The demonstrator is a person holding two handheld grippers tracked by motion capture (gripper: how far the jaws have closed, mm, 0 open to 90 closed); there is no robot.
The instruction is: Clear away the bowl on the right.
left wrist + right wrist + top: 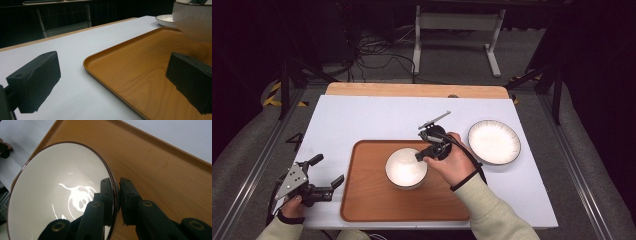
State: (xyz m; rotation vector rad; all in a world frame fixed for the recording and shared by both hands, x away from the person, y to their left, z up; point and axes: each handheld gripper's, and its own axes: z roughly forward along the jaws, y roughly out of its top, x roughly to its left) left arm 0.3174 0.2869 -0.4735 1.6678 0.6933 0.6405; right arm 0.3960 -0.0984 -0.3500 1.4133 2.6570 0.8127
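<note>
High view: the right gripper [422,156] pinches the bowl [406,168] by its rim over the tray [367,200]; the left gripper [328,171], fingers wide, rests on the surface [362,120] left of the tray. A plate [494,142] lies right of the tray.

Left gripper view: fingers [35,82] spread wide across the tray's corner.

Right gripper view: fingers [107,195] clamp the bowl's rim, one inside, one outside.

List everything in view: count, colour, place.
bowl: one, white with dark rim, over the tray's middle, rim pinched by right gripper
tray: one, orange-brown wood, near centre of table
plate: one, white with dark rim, right of tray
table: one, white top, wooden far edge
white frame: one, on floor beyond table
left gripper: one, black, jaws open, left of tray
right gripper: one, black, shut on bowl rim
</note>
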